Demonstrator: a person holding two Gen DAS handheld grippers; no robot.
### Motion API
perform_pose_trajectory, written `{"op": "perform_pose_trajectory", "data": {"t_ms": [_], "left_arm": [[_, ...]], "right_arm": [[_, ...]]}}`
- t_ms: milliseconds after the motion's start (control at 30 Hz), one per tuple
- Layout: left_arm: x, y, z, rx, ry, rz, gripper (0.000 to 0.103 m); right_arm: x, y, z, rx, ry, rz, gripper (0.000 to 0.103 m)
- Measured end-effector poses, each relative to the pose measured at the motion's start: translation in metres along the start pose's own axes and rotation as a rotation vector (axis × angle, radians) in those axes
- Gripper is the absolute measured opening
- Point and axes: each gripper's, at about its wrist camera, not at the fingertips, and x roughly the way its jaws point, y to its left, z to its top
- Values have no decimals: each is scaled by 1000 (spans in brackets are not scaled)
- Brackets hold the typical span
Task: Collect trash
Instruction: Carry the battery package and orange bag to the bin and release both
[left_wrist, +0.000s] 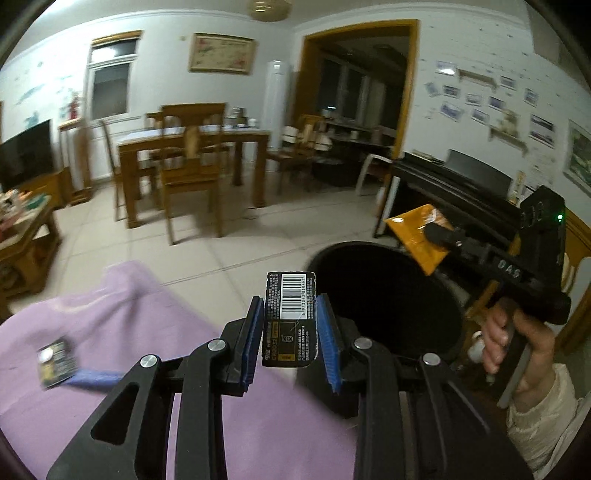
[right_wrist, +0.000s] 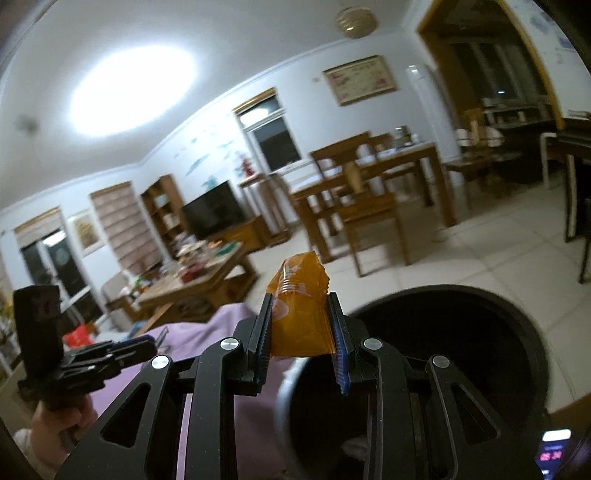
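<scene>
Left wrist view: the left gripper (left_wrist: 290, 325) has its jaws closed tight on a black wrapper (left_wrist: 290, 319) w/ a white barcode, label standing upright between the blue pads (left_wrist: 327, 334). Just behind and right of the wrapper is the open mouth of a black trash bin (left_wrist: 388, 295), dark inside; the wrapper is near its left rim, not over the middle. Under the gripper lies a purple cloth (left_wrist: 122, 306), and on it, at left, another small dark packet (left_wrist: 57, 360), blurred. At right a hand (left_wrist: 517, 343) in a pale sleeve holds the right gripper (left_wrist: 437, 232), which pinches an orange wrapper (left_wrist: 417, 236) above the far right rim of the bin.

Right wrist view: jaws of the right gripper (right_wrist: 301, 325) are narrow and closed on the orange wrapper (right_wrist: 301, 306), crumpled, sticking up past the blue pads (right_wrist: 338, 339). The bin (right_wrist: 461, 332) opens just right and below; the wrapper is by its left rim. The purple cloth (right_wrist: 221, 321) is at left, w/ the left gripper (right_wrist: 136, 345) seen from the side above it. Further back: wooden dining table (right_wrist: 388, 162) w/ chairs, a TV (right_wrist: 214, 214), a low cluttered coffee table (right_wrist: 199, 277), tiled floor (right_wrist: 480, 243).
</scene>
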Motion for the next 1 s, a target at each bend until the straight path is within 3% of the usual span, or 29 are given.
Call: {"op": "perform_pose_trajectory", "data": {"t_ms": [267, 467, 1000], "left_arm": [[55, -59, 6, 68, 38, -111, 29], [68, -72, -2, 80, 69, -129, 29], [83, -86, -5, 101, 106, -132, 30]], "right_arm": [[-26, -60, -11, 35, -11, -100, 28], [-25, -86, -20, 64, 1, -115, 28], [-14, -96, -30, 97, 19, -113, 29]]}}
